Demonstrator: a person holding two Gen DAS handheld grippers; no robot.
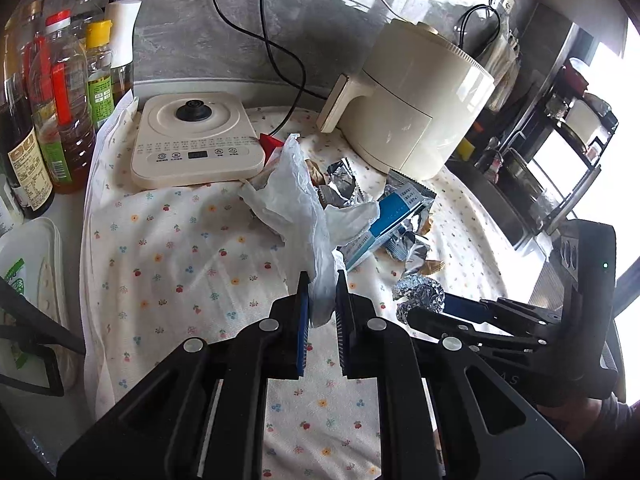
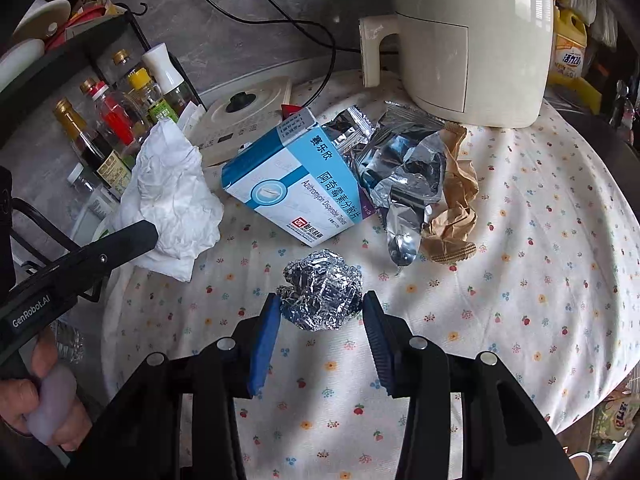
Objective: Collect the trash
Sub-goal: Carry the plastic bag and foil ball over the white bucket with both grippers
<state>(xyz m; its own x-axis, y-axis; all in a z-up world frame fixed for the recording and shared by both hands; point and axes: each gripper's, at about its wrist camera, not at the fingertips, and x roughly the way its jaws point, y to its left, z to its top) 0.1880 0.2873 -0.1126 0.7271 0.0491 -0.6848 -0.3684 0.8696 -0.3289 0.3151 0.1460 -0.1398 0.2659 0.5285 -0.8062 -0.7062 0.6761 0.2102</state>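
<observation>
From the left wrist view, the left gripper (image 1: 322,296) is pinched narrow on the lower tail of a crumpled white tissue (image 1: 288,188), which rises ahead of the fingertips and drapes back toward the heap of rubbish beyond. It looks very light and limp, so a pinch on any bunched fold should carry it, though a thin edge could tear or slip out (bunched paper grips better than a single ply). Just right of this gripper lies a foil ball (image 1: 420,294) with the right gripper's fingers at it, and farther ahead a blue-and-white medicine box (image 1: 384,224) rests among silver wrappers on the floral cloth of the worktop (image 1: 180,264). Ahead and to the left sits a cream kettle base (image 1: 196,140); ahead and to the right, a cream air fryer (image 1: 416,100). In the right wrist view, the right gripper (image 2: 318,312) stands fairly wide with the foil ball (image 2: 320,294) between its fingertips, both pads close beside it, though whether they press on it cannot be told. The ball should be light and crushable, slightly slick, best taken across its widest middle. Beyond it lie the medicine box (image 2: 296,184), stiff and easy to grasp by its edges, and to the right a silver wrapper (image 2: 404,184) and crumpled brown paper (image 2: 456,196).
</observation>
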